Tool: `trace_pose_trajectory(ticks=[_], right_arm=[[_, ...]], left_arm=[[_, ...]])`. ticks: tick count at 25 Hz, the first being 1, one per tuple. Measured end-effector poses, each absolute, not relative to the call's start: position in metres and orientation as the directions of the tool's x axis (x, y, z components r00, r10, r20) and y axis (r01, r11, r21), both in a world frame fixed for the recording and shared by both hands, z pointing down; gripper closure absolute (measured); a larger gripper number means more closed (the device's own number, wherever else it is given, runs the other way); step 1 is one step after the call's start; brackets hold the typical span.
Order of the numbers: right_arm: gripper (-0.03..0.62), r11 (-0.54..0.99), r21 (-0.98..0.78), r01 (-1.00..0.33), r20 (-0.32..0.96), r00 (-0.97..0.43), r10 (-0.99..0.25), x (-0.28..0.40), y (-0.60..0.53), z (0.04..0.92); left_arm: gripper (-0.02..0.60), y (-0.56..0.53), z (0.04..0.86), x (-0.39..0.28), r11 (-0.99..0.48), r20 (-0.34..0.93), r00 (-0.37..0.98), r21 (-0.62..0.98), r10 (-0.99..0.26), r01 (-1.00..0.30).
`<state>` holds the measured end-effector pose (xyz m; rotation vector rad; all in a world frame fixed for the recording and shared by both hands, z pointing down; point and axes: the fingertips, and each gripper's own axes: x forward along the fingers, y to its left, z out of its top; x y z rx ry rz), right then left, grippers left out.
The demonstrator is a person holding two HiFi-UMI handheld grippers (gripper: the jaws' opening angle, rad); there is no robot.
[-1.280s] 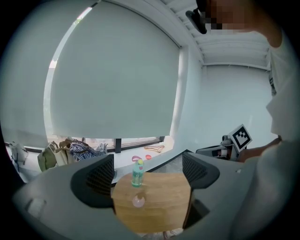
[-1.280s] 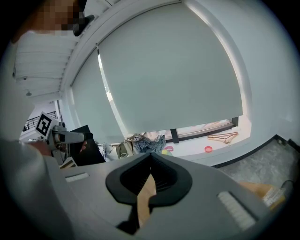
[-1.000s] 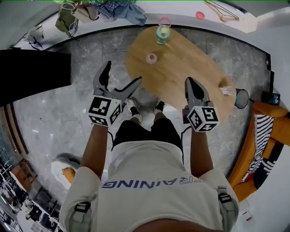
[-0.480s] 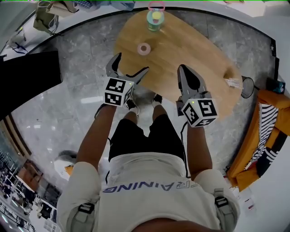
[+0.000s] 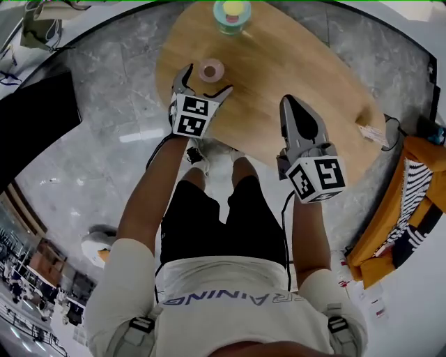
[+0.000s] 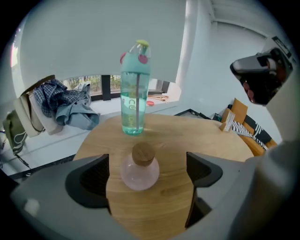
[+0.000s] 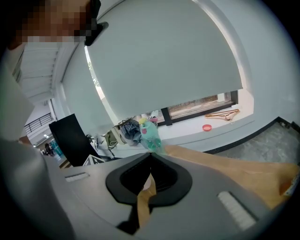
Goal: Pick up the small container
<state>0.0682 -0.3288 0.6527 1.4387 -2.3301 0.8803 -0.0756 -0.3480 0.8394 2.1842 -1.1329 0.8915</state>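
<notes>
Left gripper (image 5: 206, 80) wide open, straddling flask (image 6: 139, 168), no contact; was back at table (image 5: 279, 63) edge a second ago. Right gripper (image 5: 293, 108) closed, empty, above table.

Bottle (image 5: 232, 15) cut off at top edge.

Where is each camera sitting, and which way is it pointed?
Head view: on the person's head, looking steeply down at the table; shows torso, arms, left claw and right claw.
Left gripper view: on the left claw, looking along its open jaws at the small container.
Right gripper view: on the right claw, looking past its shut jaws toward the window.
Head and left gripper views share the small container and teal bottle.
</notes>
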Motion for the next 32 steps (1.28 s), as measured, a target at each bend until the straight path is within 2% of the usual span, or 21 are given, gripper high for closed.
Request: trace_pose_trajectory(ticks=[7,13,22,23,24,32], right_arm=[[0.579,0.307,-0.390,-0.868,0.563,-0.489,-0.667,0.078,-0.323,0.692],[0.577,0.291,-0.416,-0.861,0.582,-0.498,-0.642,0.078,-0.315,0.711],[0.579,0.293,-0.409,-0.864,0.604,-0.497,-0.623,0.083,-0.321,0.730],[0.577,0.286,-0.412,-0.865,0.602,-0.494,-0.627,0.083,-0.322,0.731],[0.577,0.280,-0.415,-0.866,0.600,-0.491,-0.631,0.084,-0.322,0.733],[0.577,0.278,-0.400,-0.873,0.614,-0.481,-0.626,0.086,-0.320,0.737]], left_arm=[[0.086,-0.361,0.894,-0.059,-0.529,0.779,0.439,0.165,-0.448,-0.832],[0.087,-0.365,0.916,-0.058,-0.564,0.794,0.418,0.117,-0.441,-0.817],[0.089,-0.376,0.922,-0.058,-0.536,0.771,0.376,0.053,-0.514,-0.843],[0.098,-0.377,0.921,-0.057,-0.539,0.766,0.381,0.054,-0.518,-0.841],[0.162,-0.377,0.920,-0.055,-0.544,0.762,0.387,0.055,-0.520,-0.837],[0.167,-0.364,0.909,-0.055,-0.566,0.768,0.406,0.069,-0.495,-0.821]])
